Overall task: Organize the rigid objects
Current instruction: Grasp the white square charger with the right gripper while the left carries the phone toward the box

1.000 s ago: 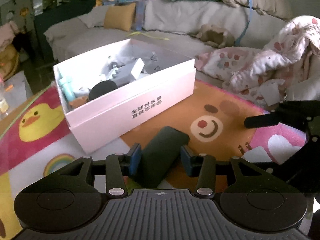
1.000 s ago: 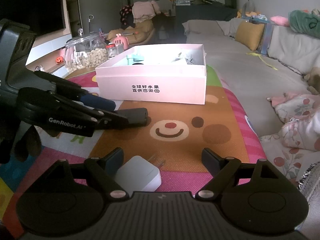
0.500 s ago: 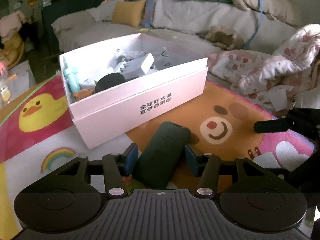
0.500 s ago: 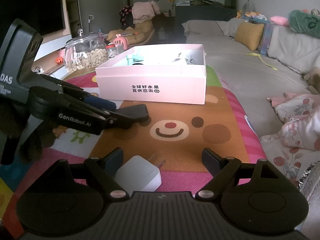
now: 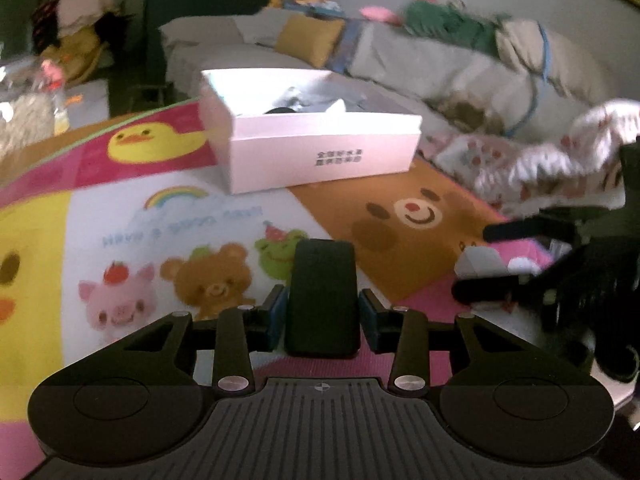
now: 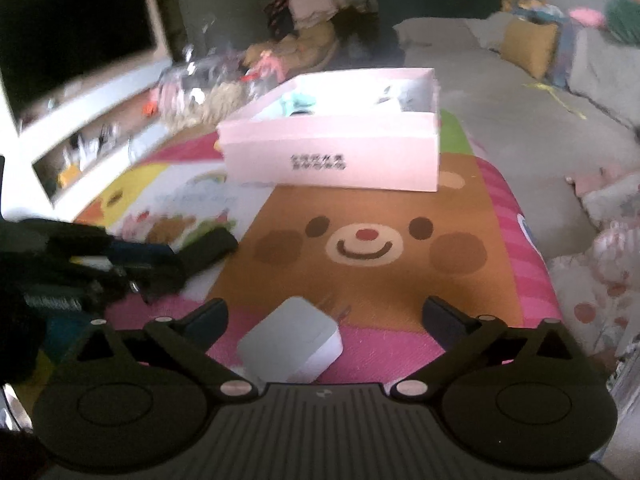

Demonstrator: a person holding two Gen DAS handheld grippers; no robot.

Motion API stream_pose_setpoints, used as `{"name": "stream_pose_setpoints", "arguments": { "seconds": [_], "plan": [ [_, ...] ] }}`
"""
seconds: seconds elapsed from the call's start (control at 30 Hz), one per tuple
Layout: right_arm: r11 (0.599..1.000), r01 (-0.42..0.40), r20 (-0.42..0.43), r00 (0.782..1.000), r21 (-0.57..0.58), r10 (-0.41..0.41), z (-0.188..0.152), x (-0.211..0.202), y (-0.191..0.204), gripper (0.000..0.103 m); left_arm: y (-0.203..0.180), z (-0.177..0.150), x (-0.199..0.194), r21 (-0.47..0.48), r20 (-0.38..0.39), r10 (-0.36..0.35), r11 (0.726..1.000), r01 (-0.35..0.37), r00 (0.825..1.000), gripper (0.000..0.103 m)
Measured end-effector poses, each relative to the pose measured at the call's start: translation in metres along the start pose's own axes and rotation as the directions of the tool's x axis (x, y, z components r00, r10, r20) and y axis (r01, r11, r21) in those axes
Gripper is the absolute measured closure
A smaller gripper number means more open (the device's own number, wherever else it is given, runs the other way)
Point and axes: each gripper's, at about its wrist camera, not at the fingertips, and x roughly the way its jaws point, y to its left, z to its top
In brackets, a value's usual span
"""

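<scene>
1. Your left gripper has the dark slab, which looks like a power bank, standing lengthwise between its blue pads. The jaws are closing on it, and the pads look to sit right at its sides; I read that as a grip just forming.
2. The power bank lies on the cartoon play mat, well short of the pink box and a little left of the box's printed front.
3. Your right gripper is spreading its jaws to their widest. The white wall charger lies between them on the mat's pink stripe, nearer the left finger, and neither pad touches it.
4. The charger lies well on your side of the pink box, with the bear face between the two.
5. The box is open-topped and already holds several small items, so I judge the sorting to be partly done, with these two pieces left outside.
6. The step in hand looks like a double pickup. Finish the left squeeze first and check that the slab does not slip in the pads.
7. Next, centre the right jaws on the charger's body, away from its prongs, before you close.
8. Then carry each piece over the box's near wall and release it inside, clear of what is there.
</scene>
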Motion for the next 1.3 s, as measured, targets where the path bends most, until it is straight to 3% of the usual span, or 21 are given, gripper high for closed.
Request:
{"name": "stream_pose_setpoints", "arguments": {
  "seconds": [0.2,0.3,0.37,0.43,0.5,0.57,0.7,0.9,0.93,0.97,1.0,1.3],
  "plan": [
    [0.997,-0.002,-0.018,1.000,-0.079,0.000,-0.004,-0.018,0.021,0.007,-0.005,-0.004,0.000,0.012,0.034,0.019,1.000,-0.020,0.999,0.060],
    [0.988,0.035,-0.022,0.999,-0.151,-0.039,-0.010,-0.025,0.035,0.020,-0.005,-0.008,-0.002,0.014,0.047,0.021,1.000,-0.022,0.999,0.060],
    [0.991,-0.037,-0.051,0.998,-0.127,0.031,-0.010,-0.026,0.036,0.030,-0.005,-0.008,-0.002,0.012,0.047,0.022,1.000,-0.022,0.999,0.060],
    [0.987,-0.135,-0.060,0.990,-0.082,0.131,-0.009,-0.026,0.036,0.034,-0.005,-0.008,-0.002,0.014,0.048,0.024,1.000,-0.025,0.999,0.059],
    [0.980,-0.183,-0.050,0.982,-0.079,0.180,-0.008,-0.027,0.041,0.034,-0.005,-0.008,-0.001,0.015,0.048,0.026,1.000,-0.027,0.999,0.059],
    [0.983,-0.134,-0.023,0.991,-0.128,0.132,-0.007,-0.028,0.049,0.034,-0.006,-0.008,-0.001,0.019,0.048,0.031,0.999,-0.032,0.998,0.059],
    [0.965,0.047,0.025,0.999,-0.260,-0.042,-0.010,-0.023,0.062,0.027,-0.010,-0.009,-0.001,0.026,0.048,0.048,0.998,-0.049,0.998,0.059],
    [0.979,0.020,-0.006,1.000,-0.201,-0.022,-0.006,-0.005,0.049,0.029,-0.014,-0.008,0.001,0.032,0.042,0.063,0.997,-0.064,0.997,0.059],
    [0.981,0.017,0.001,1.000,-0.193,-0.017,-0.005,-0.005,0.049,0.036,-0.014,-0.007,0.001,0.032,0.039,0.065,0.997,-0.066,0.997,0.059],
    [0.982,0.010,0.002,1.000,-0.191,-0.010,-0.005,-0.004,0.050,0.049,-0.015,-0.007,0.002,0.033,0.036,0.067,0.997,-0.068,0.997,0.059],
    [0.981,0.004,0.002,1.000,-0.192,-0.003,-0.004,-0.004,0.052,0.053,-0.016,-0.006,0.002,0.034,0.032,0.071,0.997,-0.072,0.997,0.059],
    [0.981,0.087,0.066,0.995,-0.171,-0.076,0.008,-0.016,0.047,0.053,-0.020,0.002,0.007,0.031,0.011,0.099,0.995,-0.099,0.995,0.059]
  ]
}}
